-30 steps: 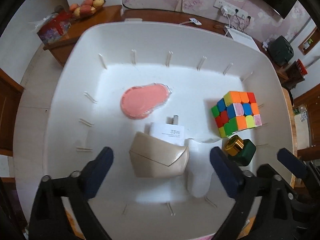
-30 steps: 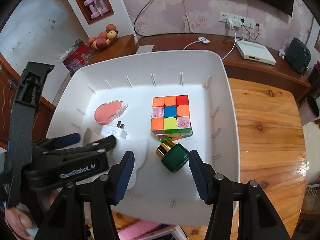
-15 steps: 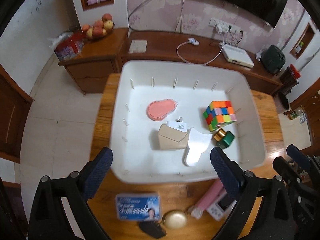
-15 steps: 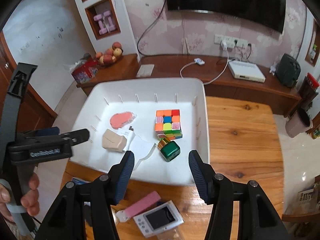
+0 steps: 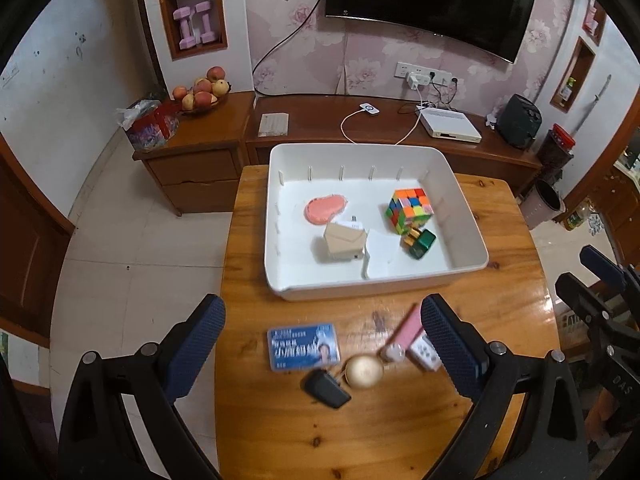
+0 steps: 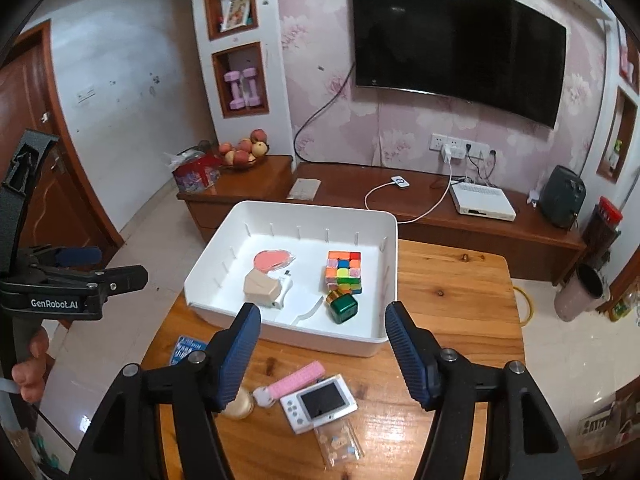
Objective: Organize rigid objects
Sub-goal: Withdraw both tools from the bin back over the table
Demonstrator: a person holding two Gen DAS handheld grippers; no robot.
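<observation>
A white bin [image 5: 468, 236] [image 6: 390, 240] on the wooden table holds a colour cube [image 5: 410, 210] [image 6: 344, 272], a green bottle with a gold cap [image 5: 420, 242] [image 6: 342, 306], a beige box [image 5: 344, 242] [image 6: 262, 288], a white charger [image 6: 285, 284] and a pink flat piece [image 5: 325, 208] [image 6: 272, 259]. On the table in front lie a blue card [image 5: 303, 346], a gold round thing [image 5: 363, 372], a black fob [image 5: 326, 389], a pink stick [image 6: 294, 380] and a white handheld device [image 6: 319, 403]. My left gripper [image 5: 322, 346] and right gripper [image 6: 322, 352] are open and empty, high above the table's near side.
A clear small pouch [image 6: 339, 442] lies near the table's front edge. A wooden sideboard [image 5: 360, 128] with fruit, a cable and a white box stands behind the table. A TV hangs above. The left gripper's body [image 6: 60, 292] shows at the left of the right wrist view.
Both grippers have pulled up and back from inside the bin, so the whole table and the loose things in front come into view. Both stay open and empty.
</observation>
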